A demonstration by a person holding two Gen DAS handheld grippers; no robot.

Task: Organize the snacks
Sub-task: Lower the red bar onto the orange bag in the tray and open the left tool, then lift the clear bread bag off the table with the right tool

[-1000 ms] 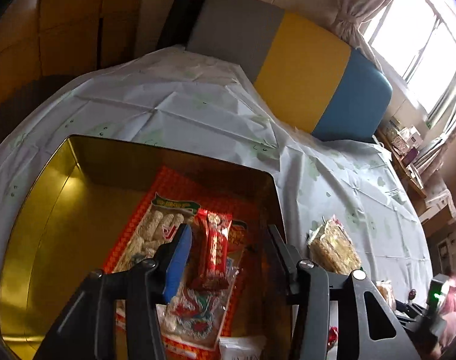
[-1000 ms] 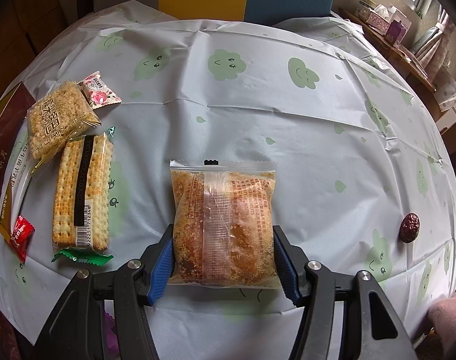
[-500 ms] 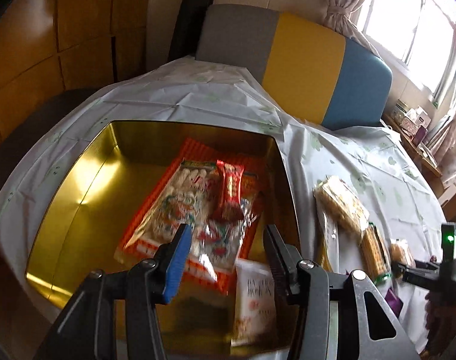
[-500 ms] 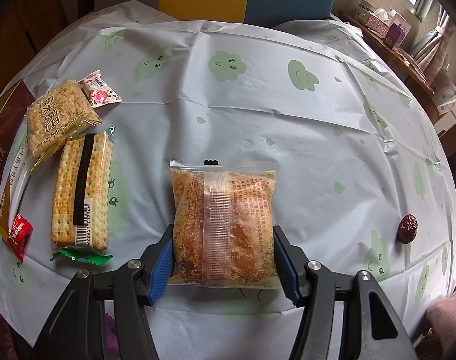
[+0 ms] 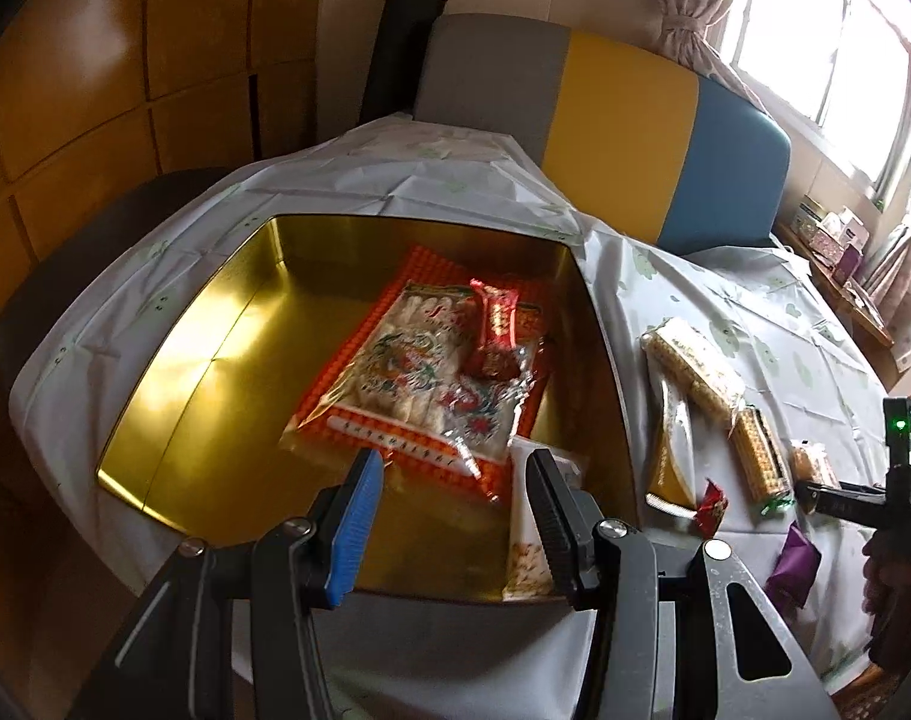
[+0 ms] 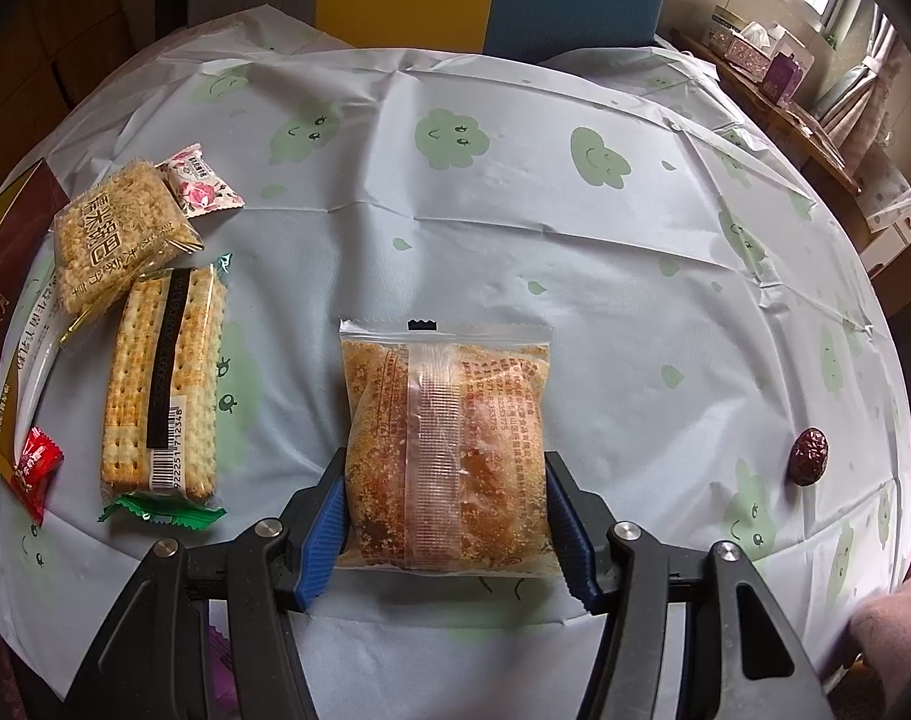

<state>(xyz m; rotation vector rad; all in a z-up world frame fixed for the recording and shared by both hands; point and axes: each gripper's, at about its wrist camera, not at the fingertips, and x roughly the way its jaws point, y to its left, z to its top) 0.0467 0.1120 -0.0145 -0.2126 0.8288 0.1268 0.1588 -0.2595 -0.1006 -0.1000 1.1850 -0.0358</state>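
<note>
A gold tin (image 5: 185,396) sits on the table's left and holds a large red-and-clear snack bag (image 5: 407,378), a small red packet (image 5: 494,330) and a white packet (image 5: 524,534). My left gripper (image 5: 455,510) is open and empty above the tin's near edge. My right gripper (image 6: 449,516) has its jaws around a crumb-coated bread packet (image 6: 443,450) lying on the tablecloth; the pads touch its sides. Left of it lie a cracker pack (image 6: 164,402), a rice-cake pack (image 6: 119,240), a floral candy (image 6: 197,189) and a red candy (image 6: 35,468).
A red date (image 6: 809,465) lies at the right of the cloth. A purple wrapper (image 5: 791,564) lies near the front edge. A grey, yellow and blue bench back (image 5: 623,120) stands behind the table. A cluttered shelf (image 6: 773,66) is at the far right.
My left gripper has pulled back and up from the tin, so the whole tin now shows. The right gripper and the bread packet have not moved.
</note>
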